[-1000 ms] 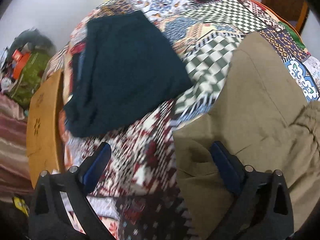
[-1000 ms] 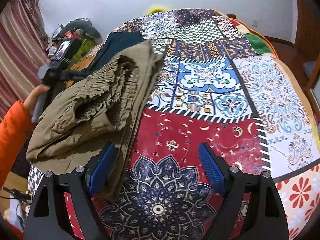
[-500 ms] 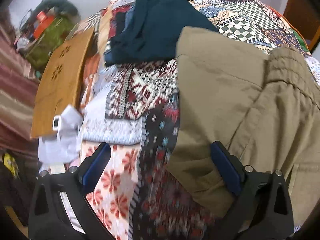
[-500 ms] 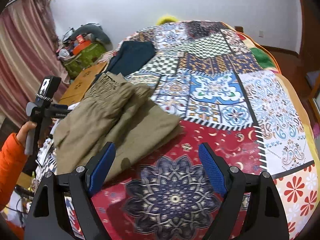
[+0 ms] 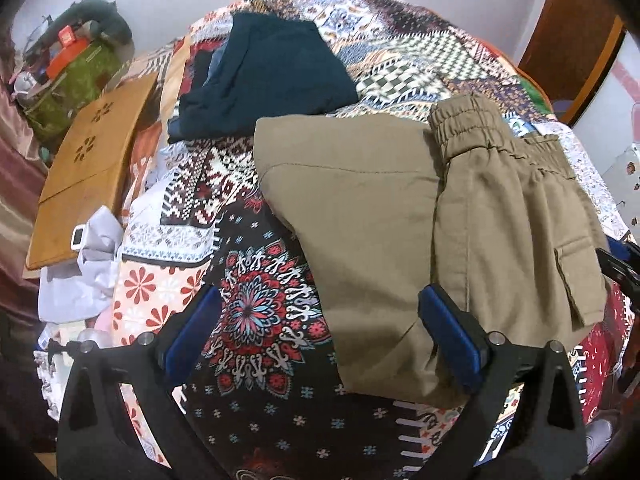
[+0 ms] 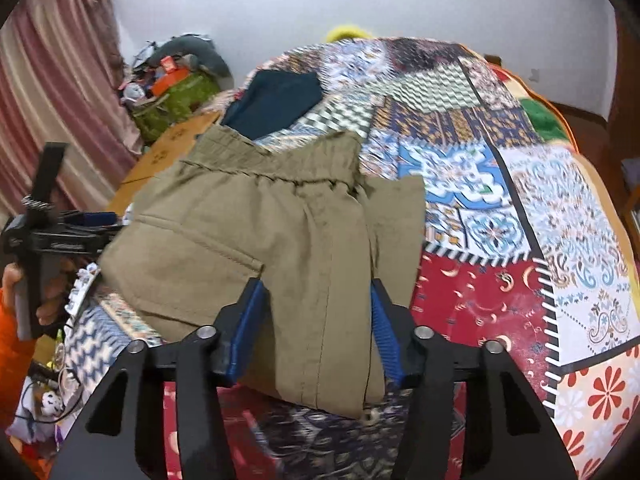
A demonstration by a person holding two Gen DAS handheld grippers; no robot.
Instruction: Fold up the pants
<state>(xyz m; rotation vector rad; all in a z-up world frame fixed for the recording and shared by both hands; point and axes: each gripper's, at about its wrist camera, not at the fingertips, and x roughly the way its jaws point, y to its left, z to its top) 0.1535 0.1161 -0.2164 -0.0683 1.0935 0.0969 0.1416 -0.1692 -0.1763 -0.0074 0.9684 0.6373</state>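
Jaws of the right gripper (image 6: 316, 320) stand part-way closed with the near edge of the khaki pants (image 6: 276, 240) between their blue pads; whether the pads actually press the cloth cannot be told. Jaws of the left gripper (image 5: 320, 332) are spread wide and hold nothing: the right pad lies over the near corner of the pants (image 5: 420, 216), the left pad over bare quilt.

Folded into a thick bundle, the pants lie on the bed ahead of both sets of jaws, the elastic waistband on the far side and a flap pocket showing. Beyond them, just past the far edge, sits a dark teal folded garment (image 5: 264, 76). Everything rests on a patchwork quilt (image 6: 500, 220). Left of the left jaws, off the bed, lies a wooden board (image 5: 88, 164) with white cloth (image 5: 80, 276) near it.
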